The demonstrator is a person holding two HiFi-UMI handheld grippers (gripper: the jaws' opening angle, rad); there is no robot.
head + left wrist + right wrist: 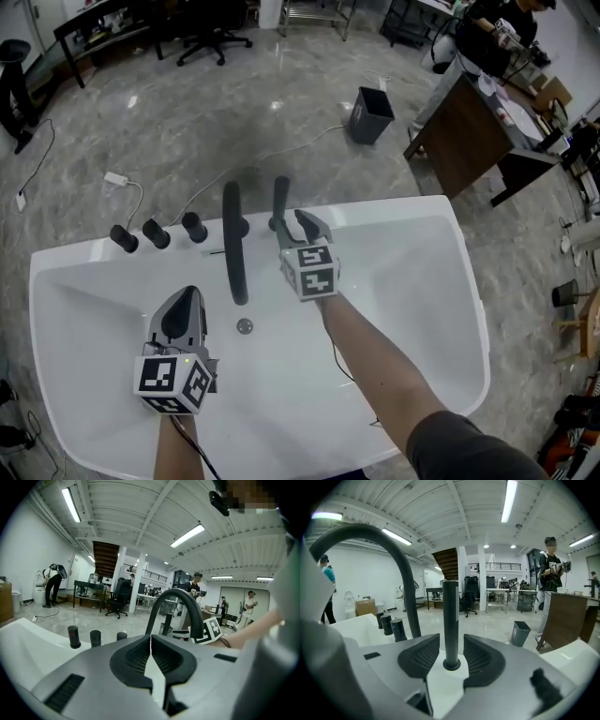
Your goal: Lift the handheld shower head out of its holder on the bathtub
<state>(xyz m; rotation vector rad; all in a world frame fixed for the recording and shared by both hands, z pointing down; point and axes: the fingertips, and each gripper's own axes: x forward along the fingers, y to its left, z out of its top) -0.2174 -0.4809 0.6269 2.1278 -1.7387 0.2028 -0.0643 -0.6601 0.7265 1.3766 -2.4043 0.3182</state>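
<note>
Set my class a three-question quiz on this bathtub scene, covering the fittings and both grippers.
1. Fill in: ___ black knobs stand on the tub rim, left of the spout in the head view.
2. Between the right gripper's open jaws stands: A) the spout B) the shower head C) a knob.
3. True or false: the left gripper is shut with nothing between its jaws.
Key: 1 three; 2 B; 3 true.
</note>
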